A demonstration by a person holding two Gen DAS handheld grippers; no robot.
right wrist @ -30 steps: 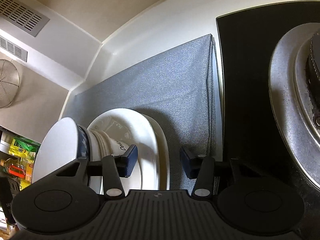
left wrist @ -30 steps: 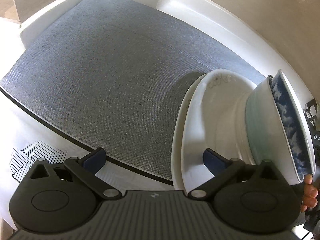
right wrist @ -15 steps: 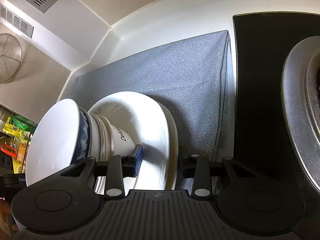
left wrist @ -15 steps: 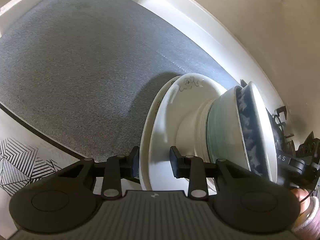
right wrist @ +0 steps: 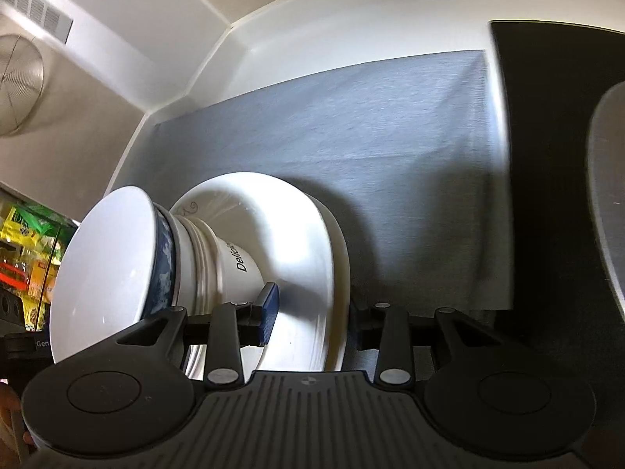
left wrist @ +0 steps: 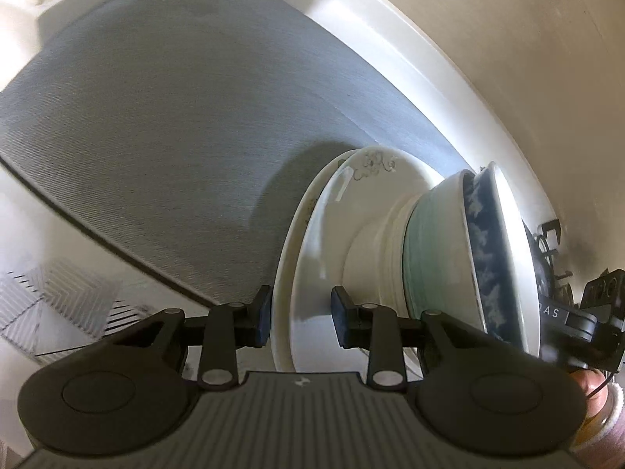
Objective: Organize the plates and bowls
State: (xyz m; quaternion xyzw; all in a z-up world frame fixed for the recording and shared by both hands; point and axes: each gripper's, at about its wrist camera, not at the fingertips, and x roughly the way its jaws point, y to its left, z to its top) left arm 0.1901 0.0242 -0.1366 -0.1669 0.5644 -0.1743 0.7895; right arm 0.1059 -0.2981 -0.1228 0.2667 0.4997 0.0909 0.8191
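A stack of crockery hangs between both grippers over the grey mat. Two white plates are at the bottom. On them sit a ribbed white bowl with lettering, a pale green bowl, a blue-patterned bowl and a white bowl on top. My left gripper is shut on the plates' near rim, one pad under it and one on top. My right gripper is shut on the opposite side of the plates, its blue pad on their upper face.
A black stove top with a metal pan borders the mat on the right. White counter walls run behind the mat. A black-and-white patterned sheet lies at the mat's left. A wire strainer hangs on the wall.
My left gripper went from wide open to shut on the plates' rim. The right gripper's jaws narrowed onto the rim too. Both views have since drifted across the mat, away from the stove.
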